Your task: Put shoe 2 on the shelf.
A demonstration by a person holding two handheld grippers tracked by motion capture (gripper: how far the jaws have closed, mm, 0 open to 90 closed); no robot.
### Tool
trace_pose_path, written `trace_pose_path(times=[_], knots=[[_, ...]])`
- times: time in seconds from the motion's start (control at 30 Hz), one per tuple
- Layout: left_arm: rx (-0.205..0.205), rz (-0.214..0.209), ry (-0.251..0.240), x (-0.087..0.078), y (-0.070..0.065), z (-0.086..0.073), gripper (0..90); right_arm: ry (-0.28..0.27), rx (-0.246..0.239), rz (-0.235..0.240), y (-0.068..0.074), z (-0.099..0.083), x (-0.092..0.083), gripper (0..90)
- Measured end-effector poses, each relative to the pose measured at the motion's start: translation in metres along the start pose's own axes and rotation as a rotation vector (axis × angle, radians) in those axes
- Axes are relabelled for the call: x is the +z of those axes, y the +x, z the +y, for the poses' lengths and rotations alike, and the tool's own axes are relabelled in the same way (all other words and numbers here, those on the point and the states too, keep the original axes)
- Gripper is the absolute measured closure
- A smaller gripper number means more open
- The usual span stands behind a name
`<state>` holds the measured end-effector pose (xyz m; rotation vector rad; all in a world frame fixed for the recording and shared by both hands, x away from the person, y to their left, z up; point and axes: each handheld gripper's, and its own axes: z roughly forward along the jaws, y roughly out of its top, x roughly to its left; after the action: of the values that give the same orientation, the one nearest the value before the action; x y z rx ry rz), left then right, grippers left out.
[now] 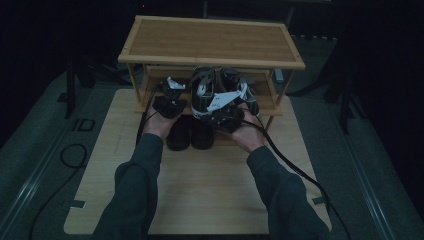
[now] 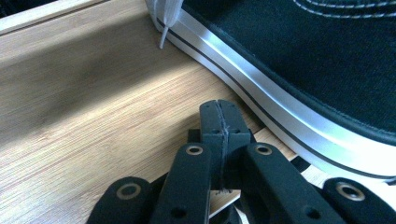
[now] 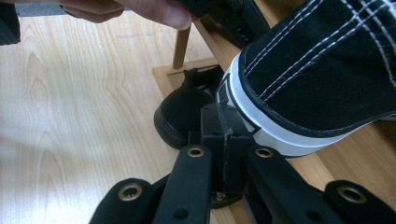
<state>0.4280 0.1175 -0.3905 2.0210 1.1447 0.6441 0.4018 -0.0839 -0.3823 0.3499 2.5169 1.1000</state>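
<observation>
Sneaker (image 1: 206,95), black canvas with white sole and white stitching, sits on the middle shelf (image 1: 265,102) of a wooden rack (image 1: 210,40), toe toward the person. A second sneaker (image 1: 235,82) lies just beside it on the same shelf. Two black shoes (image 1: 189,134) stand below, on the surface (image 1: 200,190) under the shelf.

Left gripper (image 1: 170,97): jaws clenched together, nothing between them. In the left gripper view its tips (image 2: 219,116) sit low over the shelf board, just beside the sneaker's white sole (image 2: 261,107); contact cannot be judged.

Right gripper (image 1: 227,107): jaws also pressed shut, empty. In the right gripper view its tips (image 3: 224,126) are at the sneaker's toe rim (image 3: 261,126), apparently touching.

Both forearms come in from the bottom edge, dark sleeves, angled inward toward the rack. Hands cup the grippers from beneath, palms turned partly up, grippers pointing forward into the shelf.
</observation>
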Motion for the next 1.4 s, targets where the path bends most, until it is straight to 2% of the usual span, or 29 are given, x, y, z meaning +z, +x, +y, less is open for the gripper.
trace_pose_path(times=[0.13,0.23,0.3,0.63,0.8,0.87,0.93,1.0,1.1,1.4], knots=[[0.0,0.001,0.0,0.0,0.0,0.0,90.0,-0.001,0.004,-0.006,-0.002,0.0,0.0,90.0],[0.001,0.002,-0.001,0.0,0.0,0.0,90.0,0.017,0.007,-0.055,-0.004,-0.001,0.003,90.0],[0.003,0.001,-0.001,0.0,0.0,0.0,90.0,0.013,0.037,-0.077,-0.009,-0.004,0.005,90.0],[0.0,-0.005,-0.004,0.0,0.0,0.0,90.0,0.009,0.048,-0.065,-0.009,-0.002,0.007,90.0],[-0.002,-0.01,-0.004,0.0,0.001,0.0,90.0,0.006,0.063,-0.041,-0.009,0.002,0.01,90.0],[-0.004,-0.012,-0.005,0.0,0.001,-0.001,90.0,0.002,0.06,-0.031,-0.008,0.002,0.011,87.1],[-0.003,-0.009,-0.013,0.0,0.001,-0.001,90.0,0.005,0.053,-0.025,-0.008,0.002,0.01,84.1],[-0.006,-0.011,-0.015,0.0,0.001,-0.002,90.0,0.023,0.047,-0.038,-0.008,0.001,0.007,85.3],[-0.01,-0.01,-0.019,0.0,0.001,-0.002,90.0,0.043,0.046,-0.031,-0.01,-0.004,0.004,85.3],[-0.026,-0.025,-0.022,0.0,0.003,-0.003,90.0,0.06,0.034,-0.012,-0.01,-0.02,-0.011,85.8]])
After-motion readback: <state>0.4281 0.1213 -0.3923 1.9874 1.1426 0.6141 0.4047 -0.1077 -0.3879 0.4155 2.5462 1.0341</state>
